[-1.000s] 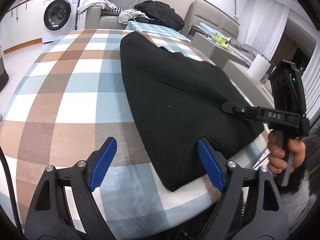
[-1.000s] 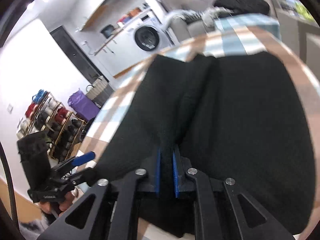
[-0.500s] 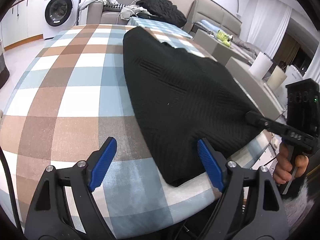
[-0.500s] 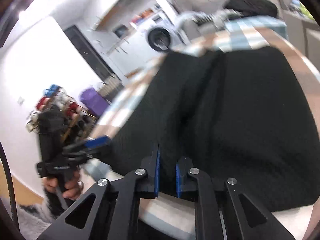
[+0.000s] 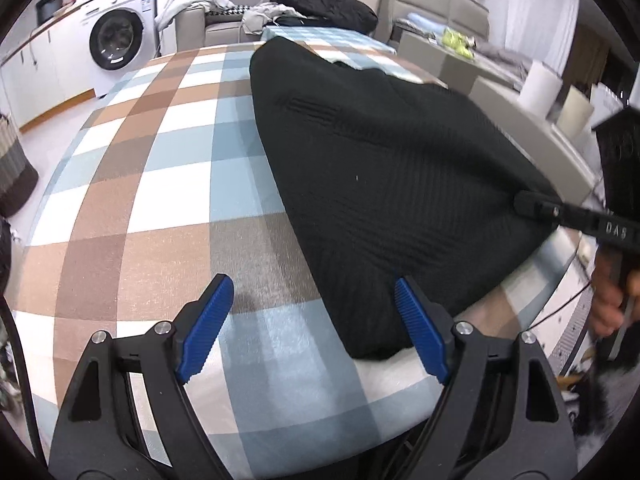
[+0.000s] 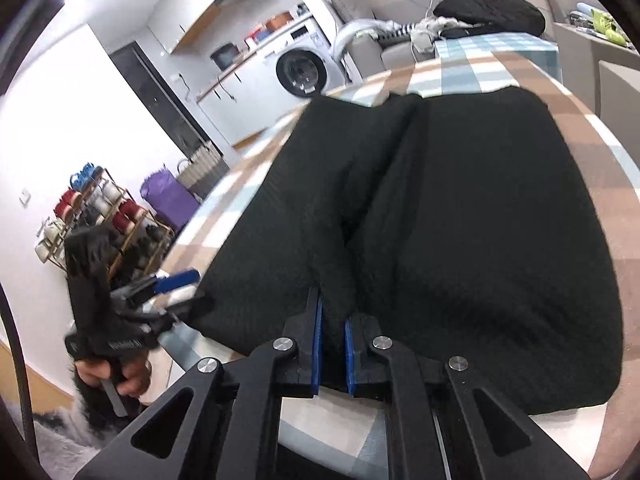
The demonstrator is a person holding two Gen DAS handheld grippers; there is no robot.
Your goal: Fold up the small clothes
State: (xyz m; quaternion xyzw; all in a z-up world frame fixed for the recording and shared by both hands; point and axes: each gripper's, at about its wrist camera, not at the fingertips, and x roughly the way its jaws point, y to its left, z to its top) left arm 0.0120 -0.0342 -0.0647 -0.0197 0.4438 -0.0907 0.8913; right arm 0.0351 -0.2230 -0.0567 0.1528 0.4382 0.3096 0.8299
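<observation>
A black knit garment [image 5: 384, 184] lies spread on the checked table [image 5: 160, 208], its near edge by the table's front edge. My left gripper [image 5: 316, 324] is open and empty, low over the table; its right pad sits over the garment's near left corner. My right gripper [image 6: 331, 340] is shut on a pinched fold at the garment's [image 6: 460, 240] near hem. In the left wrist view the right gripper's fingers [image 5: 536, 204] touch the garment's right edge. In the right wrist view the left gripper [image 6: 176, 292] shows open at the garment's left corner.
A sofa [image 5: 436, 4] with a black heap of clothes [image 5: 324, 0] stands behind the table. A washing machine [image 5: 116, 40] is at the back left. A paper roll [image 5: 538, 86] stands on a side unit to the right. A shoe rack [image 6: 100, 216] stands by the wall.
My left gripper has moved a little forward and right toward the garment's near corner, still open. My right gripper stays shut on the hem fold and has shifted slightly along the table edge.
</observation>
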